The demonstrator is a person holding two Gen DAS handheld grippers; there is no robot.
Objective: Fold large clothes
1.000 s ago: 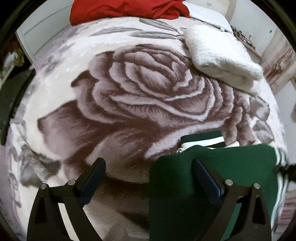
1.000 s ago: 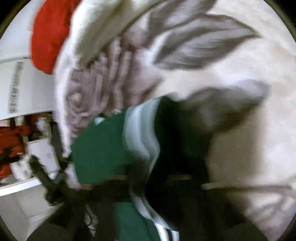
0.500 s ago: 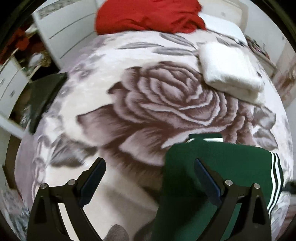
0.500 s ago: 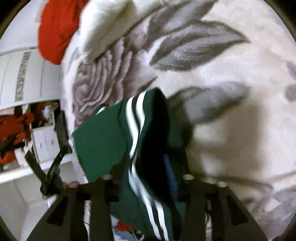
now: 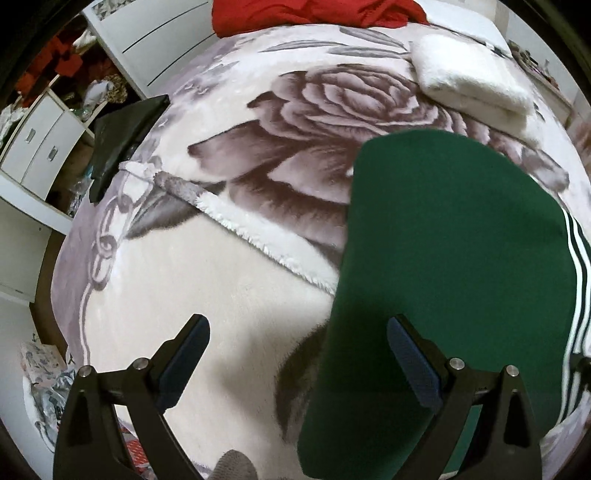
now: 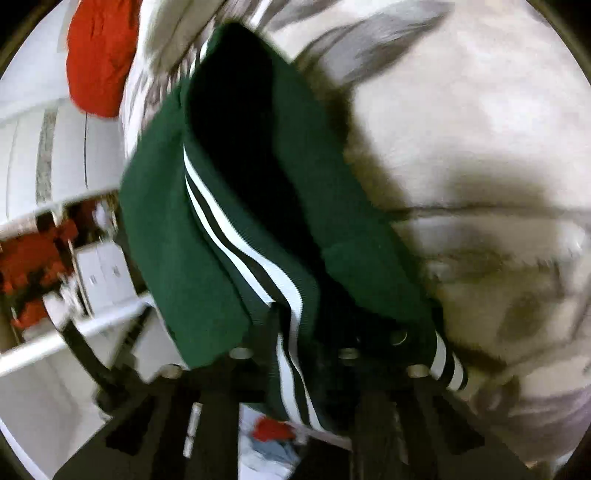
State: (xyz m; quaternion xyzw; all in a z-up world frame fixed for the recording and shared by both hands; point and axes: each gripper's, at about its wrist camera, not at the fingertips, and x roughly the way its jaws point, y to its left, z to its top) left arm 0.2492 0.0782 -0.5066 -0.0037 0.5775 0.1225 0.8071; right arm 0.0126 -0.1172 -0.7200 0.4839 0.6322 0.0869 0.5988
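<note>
Rose blanket (image 5: 229, 288) | left hand-held gripper (image 5: 295, 354) spread, empty | right hand-held gripper (image 6: 295, 343) clamps green garment (image 6: 236, 206)

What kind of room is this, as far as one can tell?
Most likely a bedroom at home: a bed under a rose-patterned blanket, a folded white blanket and red cloth on it, white drawers beside.

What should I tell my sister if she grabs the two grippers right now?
Left gripper: open, holding nothing, above the blanket.
Right gripper: shut on the green garment, which looks lifted off the blanket.
The garment is folded over, white stripes showing. A white towel and a red cloth lie farther back.
Left to do: probably lay the garment down and finish or tidy the fold.
</note>
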